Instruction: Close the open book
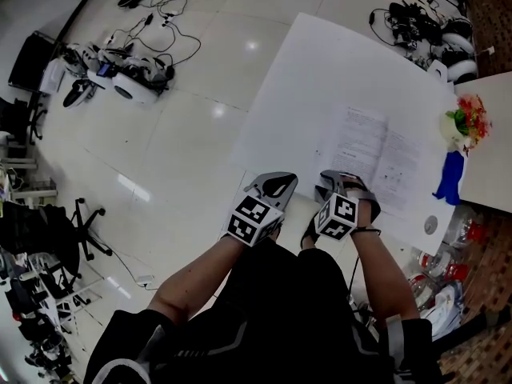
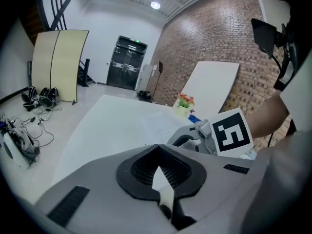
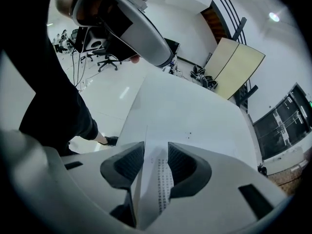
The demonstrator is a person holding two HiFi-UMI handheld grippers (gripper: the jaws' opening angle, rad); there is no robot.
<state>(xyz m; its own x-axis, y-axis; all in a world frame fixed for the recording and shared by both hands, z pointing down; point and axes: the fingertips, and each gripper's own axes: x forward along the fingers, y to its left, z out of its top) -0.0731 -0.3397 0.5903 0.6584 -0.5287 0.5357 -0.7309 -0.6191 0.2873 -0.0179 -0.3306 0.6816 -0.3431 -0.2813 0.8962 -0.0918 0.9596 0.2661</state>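
Note:
The open book (image 1: pixel 372 154) lies flat on the white table (image 1: pixel 320 78), with both printed pages showing. My right gripper (image 1: pixel 346 184) is at the book's near left corner. In the right gripper view its jaws stand a little apart, open (image 3: pixel 156 147), and a printed page (image 3: pixel 160 179) runs up between them, its edge along the left pad. My left gripper (image 1: pixel 272 186) hovers at the table's near edge, left of the book and clear of it. In its own view the left gripper (image 2: pixel 158 147) is shut with nothing held, and the right gripper's marker cube (image 2: pixel 231 133) shows just beyond it.
A flower pot (image 1: pixel 464 122), a blue object (image 1: pixel 450 178) and a small round disc (image 1: pixel 430 225) sit at the table's right end, past the book. Cables and devices (image 1: pixel 120 70) litter the floor to the left. Bottles (image 1: pixel 448 290) stand below the table's right side.

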